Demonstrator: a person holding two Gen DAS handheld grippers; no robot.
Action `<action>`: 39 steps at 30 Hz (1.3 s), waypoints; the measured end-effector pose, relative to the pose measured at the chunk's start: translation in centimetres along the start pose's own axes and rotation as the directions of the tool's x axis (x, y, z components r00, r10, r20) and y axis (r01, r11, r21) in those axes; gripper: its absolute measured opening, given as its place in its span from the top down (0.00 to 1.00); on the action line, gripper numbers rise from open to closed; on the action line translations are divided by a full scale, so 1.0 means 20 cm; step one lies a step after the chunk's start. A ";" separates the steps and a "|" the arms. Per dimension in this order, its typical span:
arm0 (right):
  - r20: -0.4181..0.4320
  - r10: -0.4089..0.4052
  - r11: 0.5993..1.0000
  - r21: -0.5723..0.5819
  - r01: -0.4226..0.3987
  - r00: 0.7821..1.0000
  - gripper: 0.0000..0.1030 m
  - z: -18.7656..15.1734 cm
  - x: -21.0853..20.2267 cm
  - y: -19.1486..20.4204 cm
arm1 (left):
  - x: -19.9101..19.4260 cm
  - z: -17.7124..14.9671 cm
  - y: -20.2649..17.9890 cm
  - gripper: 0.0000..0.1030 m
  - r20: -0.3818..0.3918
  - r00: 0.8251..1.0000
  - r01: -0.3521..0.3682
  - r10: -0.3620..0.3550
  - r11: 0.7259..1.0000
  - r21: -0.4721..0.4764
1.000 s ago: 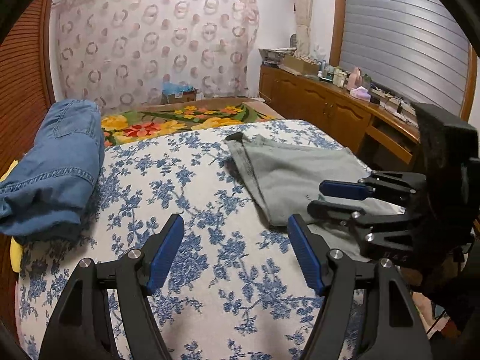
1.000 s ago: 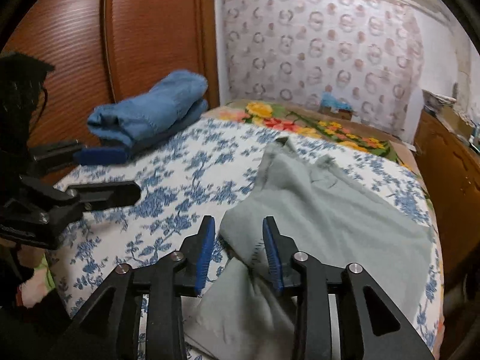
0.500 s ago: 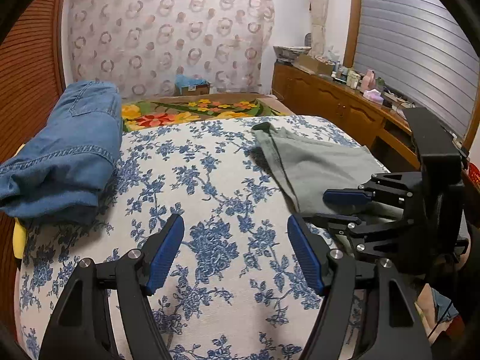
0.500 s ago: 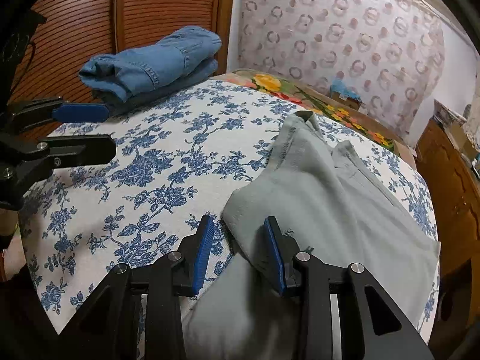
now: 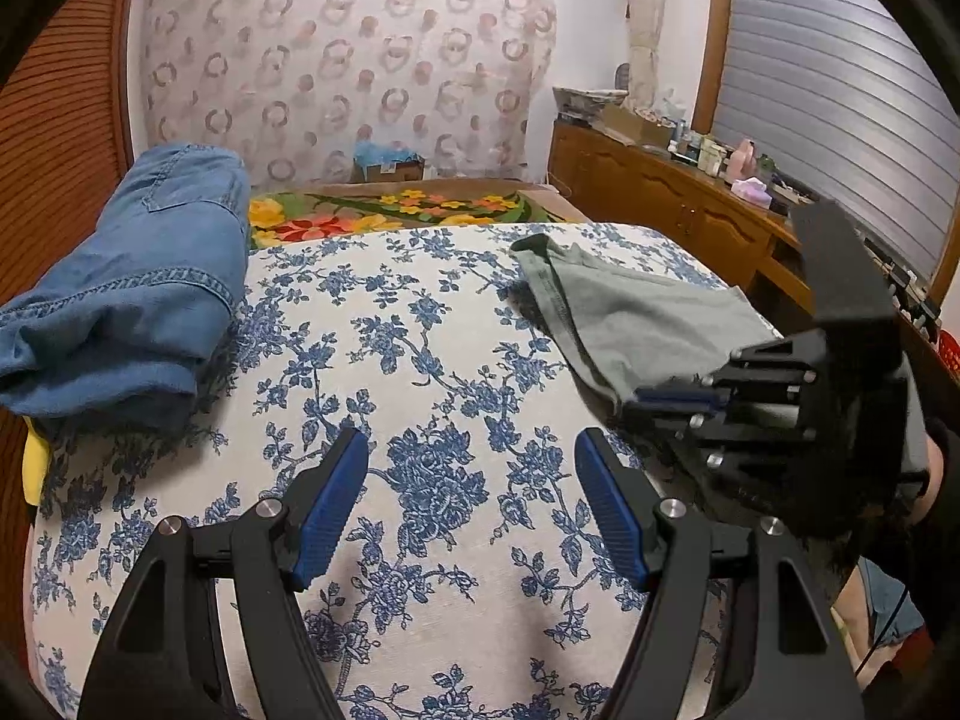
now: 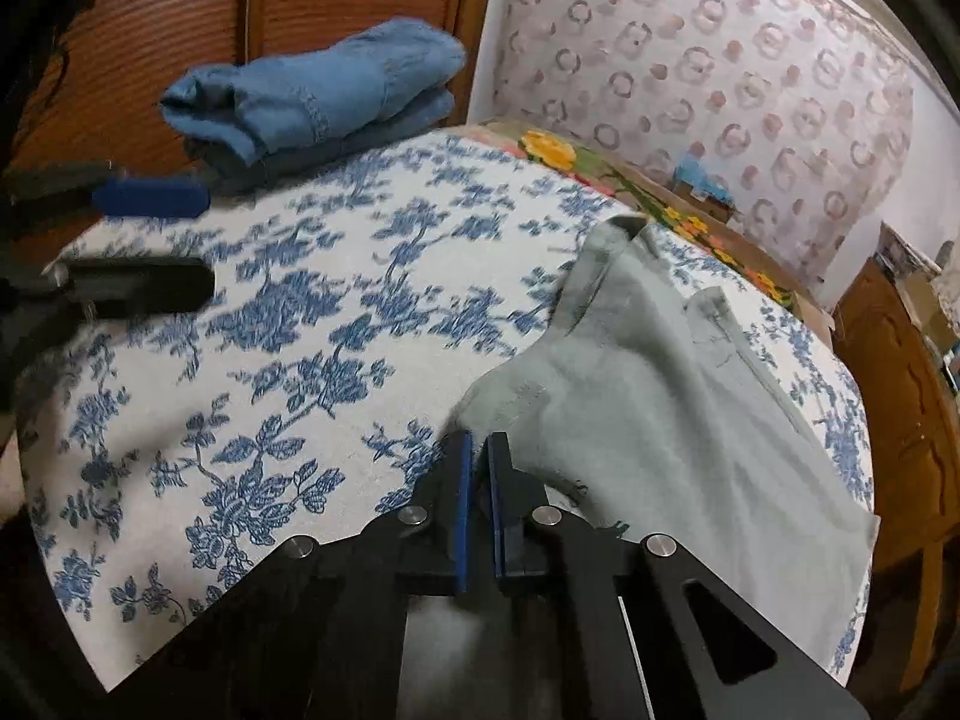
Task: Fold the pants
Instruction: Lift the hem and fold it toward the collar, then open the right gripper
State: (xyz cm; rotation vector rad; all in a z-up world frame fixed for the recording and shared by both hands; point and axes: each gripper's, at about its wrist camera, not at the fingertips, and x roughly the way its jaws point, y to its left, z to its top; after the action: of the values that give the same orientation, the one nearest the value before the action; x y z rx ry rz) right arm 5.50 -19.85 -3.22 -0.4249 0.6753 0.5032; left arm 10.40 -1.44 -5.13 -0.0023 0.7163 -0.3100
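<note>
Grey pants (image 5: 636,312) (image 6: 660,408) lie spread on the right half of the bed. My right gripper (image 6: 477,443) (image 5: 645,401) is at their near left corner. Its jaws are closing: the blue pads stand almost together, with the cloth's edge pinched at their tips and drawn up into a ridge. My left gripper (image 5: 473,441) (image 6: 207,243) hovers open over the bare flowered sheet (image 5: 420,360), left of the pants, with nothing between its fingers.
Folded blue jeans (image 5: 138,276) (image 6: 324,90) rest at the bed's far left, against a wooden wardrobe (image 6: 180,12). A wooden sideboard (image 5: 660,204) with small items runs along the right. A curtain hangs behind the bed.
The right gripper's jaws have gone from partly open around the pants' corner to nearly together on it, and that gripper has shifted and rolled. The left gripper stays open in place.
</note>
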 end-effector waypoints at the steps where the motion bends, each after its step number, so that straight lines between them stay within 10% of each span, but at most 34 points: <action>1: 0.013 0.000 1.000 0.009 0.000 1.000 0.95 0.00 -0.02 -0.01 | 0.00 0.00 -0.01 0.30 -0.001 1.000 0.002 -0.002 1.000 0.003; 13: 0.132 -0.067 0.982 0.186 0.041 0.989 0.96 -0.04 -0.26 -0.39 | 0.02 0.00 -0.09 0.30 -0.011 1.000 0.025 -0.024 0.999 0.036; 30: 0.003 -0.274 0.911 0.321 0.258 0.962 0.95 -0.10 -0.10 -0.69 | 0.08 0.01 -0.23 0.30 -0.040 0.998 0.046 -0.042 0.995 0.091; 39: 0.028 -0.194 0.913 0.369 0.171 0.981 0.82 -0.07 -0.10 -0.61 | 0.12 0.05 -0.35 0.30 -0.042 0.996 0.078 -0.073 0.990 0.122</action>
State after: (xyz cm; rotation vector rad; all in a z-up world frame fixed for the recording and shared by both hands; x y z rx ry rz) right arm 10.33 -31.04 -0.32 -0.1166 0.6434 0.2037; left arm 10.72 -8.80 -5.21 0.0939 0.7343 -0.4276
